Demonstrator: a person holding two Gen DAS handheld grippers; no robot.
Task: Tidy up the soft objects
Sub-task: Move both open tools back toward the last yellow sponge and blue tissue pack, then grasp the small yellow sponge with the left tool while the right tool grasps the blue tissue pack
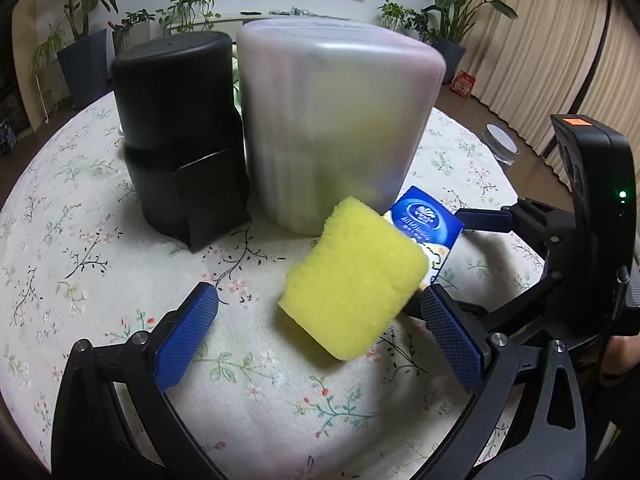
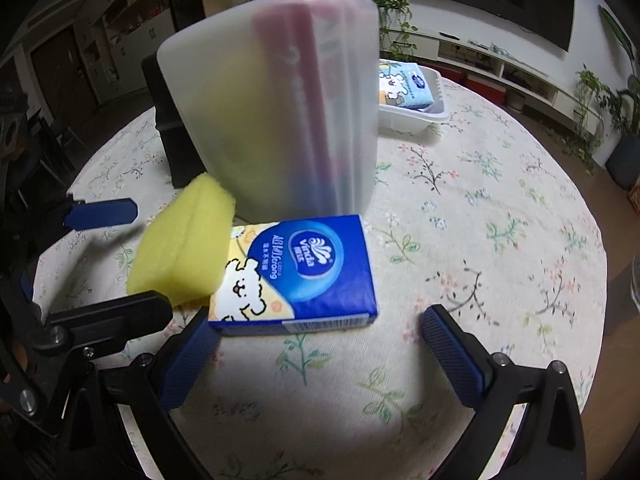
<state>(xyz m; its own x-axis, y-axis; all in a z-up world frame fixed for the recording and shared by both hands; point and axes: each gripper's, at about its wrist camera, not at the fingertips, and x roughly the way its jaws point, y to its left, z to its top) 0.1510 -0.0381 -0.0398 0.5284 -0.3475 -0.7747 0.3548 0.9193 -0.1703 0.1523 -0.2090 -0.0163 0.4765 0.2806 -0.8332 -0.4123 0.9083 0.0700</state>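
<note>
Both sets of fingers are spread wide right now, holding nothing. My left gripper has the yellow sponge sitting between its blue fingers, tilted, and it doesn't look clamped. The right gripper is just short of the blue tissue pack, which lies flat on the floral table with the sponge's corner resting against its edge. Just behind them stands a frosted plastic container, with a black cylinder beside it. Farther back, a white basket holds another tissue pack.
</note>
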